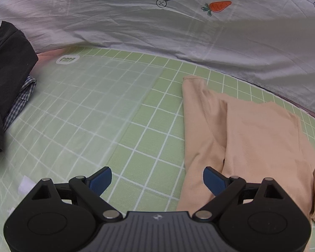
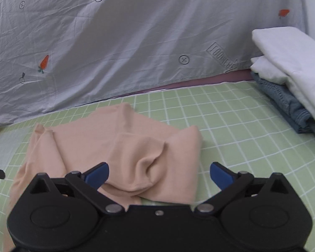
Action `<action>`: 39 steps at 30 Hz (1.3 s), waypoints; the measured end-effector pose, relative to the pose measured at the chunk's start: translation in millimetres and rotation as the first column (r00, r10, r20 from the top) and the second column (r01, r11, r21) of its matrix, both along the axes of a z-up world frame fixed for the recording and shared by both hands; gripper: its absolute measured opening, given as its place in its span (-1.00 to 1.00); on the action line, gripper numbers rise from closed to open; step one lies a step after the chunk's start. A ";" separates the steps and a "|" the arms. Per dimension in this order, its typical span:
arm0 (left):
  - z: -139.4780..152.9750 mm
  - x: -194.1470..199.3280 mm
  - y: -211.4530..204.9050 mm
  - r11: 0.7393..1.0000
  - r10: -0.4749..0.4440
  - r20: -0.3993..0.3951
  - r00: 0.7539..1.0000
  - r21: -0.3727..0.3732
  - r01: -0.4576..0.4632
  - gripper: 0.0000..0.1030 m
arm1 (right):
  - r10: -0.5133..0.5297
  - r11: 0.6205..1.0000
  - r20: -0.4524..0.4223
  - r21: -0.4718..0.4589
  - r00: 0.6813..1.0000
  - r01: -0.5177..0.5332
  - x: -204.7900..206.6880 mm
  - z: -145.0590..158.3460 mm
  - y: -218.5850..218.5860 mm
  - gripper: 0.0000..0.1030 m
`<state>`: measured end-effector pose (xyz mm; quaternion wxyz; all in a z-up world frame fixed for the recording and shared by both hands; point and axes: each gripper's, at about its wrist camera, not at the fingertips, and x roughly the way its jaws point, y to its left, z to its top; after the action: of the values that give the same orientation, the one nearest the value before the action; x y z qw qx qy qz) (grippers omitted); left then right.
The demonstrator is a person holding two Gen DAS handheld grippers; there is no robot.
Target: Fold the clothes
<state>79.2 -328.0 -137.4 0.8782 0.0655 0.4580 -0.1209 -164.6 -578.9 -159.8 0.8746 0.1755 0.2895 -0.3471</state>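
A peach long-sleeved top lies partly folded on the green checked sheet. In the right wrist view the same peach top has a sleeve doubled over its middle and rumpled. My left gripper hovers open above the sheet, its right blue pad just over the garment's left edge, nothing held. Wide open too, my right gripper hangs over the near hem of the top, with cloth below the gap but not pinched.
A dark garment over a plaid shirt is piled at the left. Folded white cloth on folded jeans stacks at the right. A grey carrot-print sheet hangs behind. A translucent board lies on the sheet.
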 end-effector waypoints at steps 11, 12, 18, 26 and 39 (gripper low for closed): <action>16.4 -43.1 -64.8 0.990 -0.144 0.068 0.987 0.010 0.144 0.88 | -0.081 0.992 -0.091 0.086 0.993 0.089 -54.7 -23.5 -38.2 1.00; 15.1 -46.5 -71.9 0.989 -0.147 0.059 0.987 -0.002 0.148 0.88 | -0.076 0.993 -0.112 0.081 0.991 0.086 -56.0 -25.2 -41.7 1.00; 0.1 -76.2 -115.7 0.971 -0.214 0.001 0.977 -0.110 0.213 0.85 | -0.019 0.997 -0.153 0.074 0.988 0.031 -64.1 -37.2 -70.9 1.00; -12.7 -104.7 -157.6 0.933 -0.316 -0.059 0.947 -0.201 0.299 0.37 | 0.005 0.997 -0.190 0.074 0.982 0.009 -69.7 -48.7 -101.9 1.00; -36.5 -109.7 -191.8 0.902 -0.395 -0.142 0.908 -0.250 0.353 -0.76 | 0.005 0.995 -0.213 0.095 0.977 0.015 -79.9 -60.9 -118.2 1.00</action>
<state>-30.5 -519.8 -173.9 0.7929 0.0438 0.5018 -0.3429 -244.6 -697.1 -220.7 0.8282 0.1801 0.3975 -0.3517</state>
